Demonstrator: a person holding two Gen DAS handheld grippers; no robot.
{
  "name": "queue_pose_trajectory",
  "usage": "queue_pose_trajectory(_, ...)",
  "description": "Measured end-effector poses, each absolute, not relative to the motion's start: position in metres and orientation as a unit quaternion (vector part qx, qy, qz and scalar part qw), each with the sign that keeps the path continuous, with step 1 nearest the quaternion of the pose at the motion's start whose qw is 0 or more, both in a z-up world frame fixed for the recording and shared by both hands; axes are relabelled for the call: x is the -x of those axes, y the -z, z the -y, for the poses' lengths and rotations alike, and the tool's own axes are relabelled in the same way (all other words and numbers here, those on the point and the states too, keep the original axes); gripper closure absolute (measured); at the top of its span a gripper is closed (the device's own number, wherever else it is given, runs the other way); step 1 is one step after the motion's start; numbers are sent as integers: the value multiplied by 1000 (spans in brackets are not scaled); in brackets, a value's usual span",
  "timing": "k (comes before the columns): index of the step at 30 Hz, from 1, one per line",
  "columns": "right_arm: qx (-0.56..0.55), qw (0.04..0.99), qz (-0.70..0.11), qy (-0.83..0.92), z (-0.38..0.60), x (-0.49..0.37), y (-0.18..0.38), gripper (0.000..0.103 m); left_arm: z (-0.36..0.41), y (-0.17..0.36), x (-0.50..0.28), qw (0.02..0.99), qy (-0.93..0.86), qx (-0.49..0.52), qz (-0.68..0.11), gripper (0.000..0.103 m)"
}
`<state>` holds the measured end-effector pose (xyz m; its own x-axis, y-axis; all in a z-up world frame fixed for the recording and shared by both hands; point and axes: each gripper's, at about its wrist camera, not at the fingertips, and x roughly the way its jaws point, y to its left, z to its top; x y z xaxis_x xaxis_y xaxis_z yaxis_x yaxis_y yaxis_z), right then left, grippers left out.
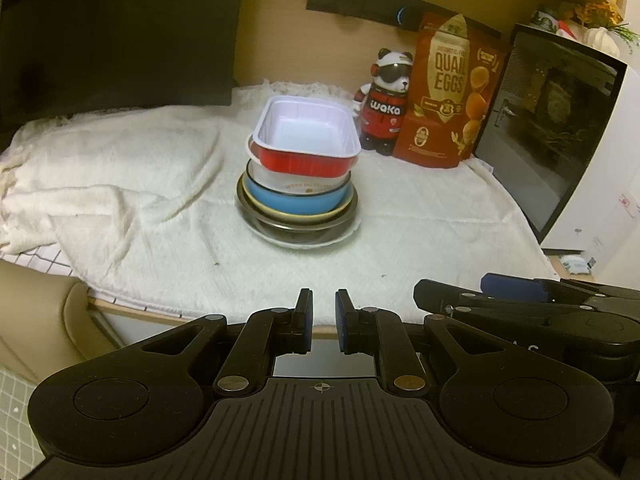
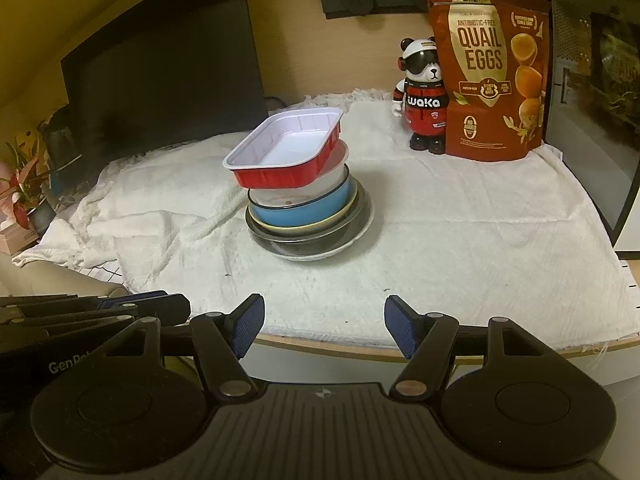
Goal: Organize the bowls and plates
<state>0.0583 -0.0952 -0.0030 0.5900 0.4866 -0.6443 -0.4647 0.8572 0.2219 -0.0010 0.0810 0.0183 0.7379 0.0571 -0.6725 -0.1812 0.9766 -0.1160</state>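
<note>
Stack of dishes (image 1: 298, 184) sat mid-frame on the white cloth (image 1: 400, 248), red foil tray (image 2: 286, 148) tilted on top, probably because it overhangs the round bowls beneath. Left gripper (image 1: 324, 320) hung at lower centre with jaws drawn together, empty. Right gripper (image 2: 324, 326) had jaws apart, nothing between. Both were well short of the stack.

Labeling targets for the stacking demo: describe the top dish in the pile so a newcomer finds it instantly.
Find the white cloth covering the table; near its middle stands one stack of dishes. The top piece is the red tray, sitting tilted on a white bowl. It is the only rectangular dish, red outside and white inside; everything under it is round.
</note>
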Motion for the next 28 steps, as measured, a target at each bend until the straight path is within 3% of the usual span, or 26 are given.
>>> queue_pose_trajectory(28,-11,886,-375,-271,73,-76,6,36,-117,-9,-22,918,-60,118,-375,87)
